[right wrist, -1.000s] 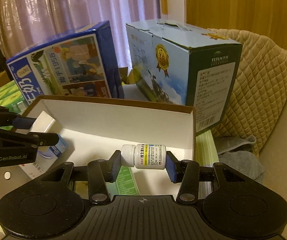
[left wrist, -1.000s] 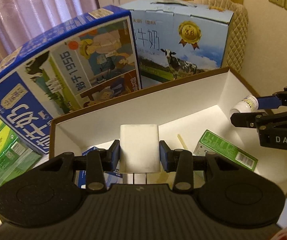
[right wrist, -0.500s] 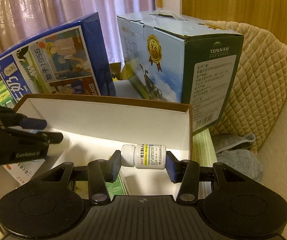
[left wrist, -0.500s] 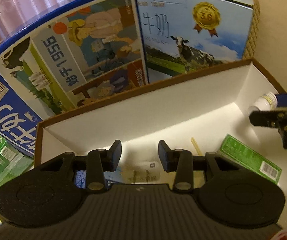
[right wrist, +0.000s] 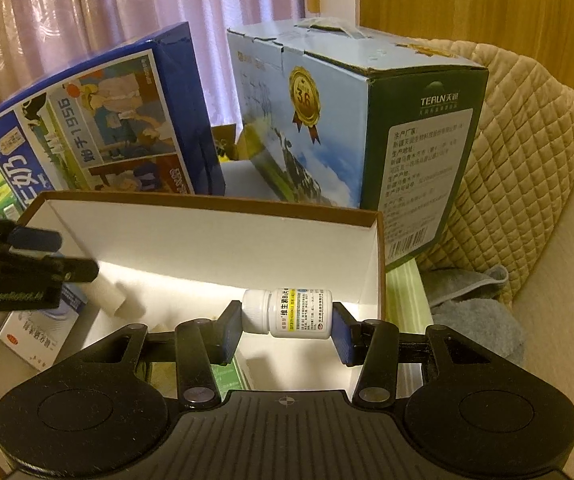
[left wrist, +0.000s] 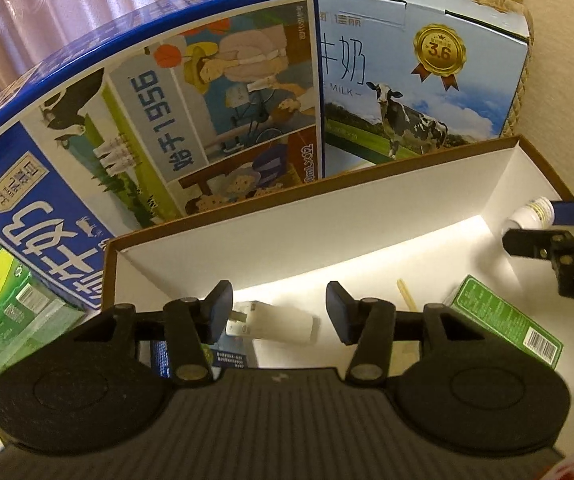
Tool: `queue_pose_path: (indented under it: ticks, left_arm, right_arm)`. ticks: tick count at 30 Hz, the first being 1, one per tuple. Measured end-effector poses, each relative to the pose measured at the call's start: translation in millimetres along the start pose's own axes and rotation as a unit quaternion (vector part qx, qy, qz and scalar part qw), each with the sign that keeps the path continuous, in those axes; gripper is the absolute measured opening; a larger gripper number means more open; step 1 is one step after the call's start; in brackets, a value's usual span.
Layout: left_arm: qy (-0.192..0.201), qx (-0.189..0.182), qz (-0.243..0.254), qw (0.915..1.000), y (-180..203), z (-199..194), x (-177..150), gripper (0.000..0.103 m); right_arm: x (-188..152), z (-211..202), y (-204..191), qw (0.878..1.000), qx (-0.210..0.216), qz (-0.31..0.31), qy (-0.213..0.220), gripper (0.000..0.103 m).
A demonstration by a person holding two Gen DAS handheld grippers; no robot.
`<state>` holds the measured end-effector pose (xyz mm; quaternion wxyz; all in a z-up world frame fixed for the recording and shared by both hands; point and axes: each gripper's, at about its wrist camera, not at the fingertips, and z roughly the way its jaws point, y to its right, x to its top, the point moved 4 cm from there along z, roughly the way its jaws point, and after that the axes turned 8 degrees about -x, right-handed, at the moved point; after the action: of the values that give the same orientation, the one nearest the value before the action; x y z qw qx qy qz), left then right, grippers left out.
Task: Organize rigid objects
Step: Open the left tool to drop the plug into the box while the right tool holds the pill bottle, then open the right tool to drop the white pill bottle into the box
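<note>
Bottle, small white plastic pill type with printed label point(right wrist: 295, 313): lay crosswise, cap toward the left, base toward the right, clamped end to end in the jaws of the right gripper point(right wrist: 287, 330) above the right end of the shallow brown-edged, white-lined cardboard box point(left wrist: 327, 220). White rectangular charger plug point(left wrist: 273, 322): rested on the box floor, prongs pointing left, between the opening jaws of the left gripper point(left wrist: 279, 308), untouched. Flat green carton point(left wrist: 503, 320) lay nearby. Two glossy milk cartons and pink curtains stood behind.
</note>
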<state>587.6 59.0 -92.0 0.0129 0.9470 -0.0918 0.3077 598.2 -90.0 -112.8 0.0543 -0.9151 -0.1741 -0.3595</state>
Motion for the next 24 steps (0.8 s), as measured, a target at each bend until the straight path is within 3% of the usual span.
queue_pose_path:
  ticks: [4, 8, 15, 24]
  left_arm:
    - [0.001, -0.003, -0.006, 1.0, 0, -6, -3, 0.051]
    - [0.005, -0.004, -0.014, 0.9999, -1, -14, -5, 0.057]
    - [0.012, -0.016, -0.021, 0.9996, 5, -37, -14, 0.059]
    - [0.027, -0.03, -0.045, 0.9982, 10, -75, -31, 0.059]
  right_arm:
    - [5, -4, 1, 0.999, -0.011, 0.014, 0.032, 0.044]
    - [8, -12, 3, 0.999, -0.002, 0.034, 0.043, 0.06]
    - [-1, -36, 0, 0.999, 0.012, 0.034, 0.034, 0.068]
    - [-21, -67, 0, 0.998, 0.02, 0.06, 0.023, 0.071]
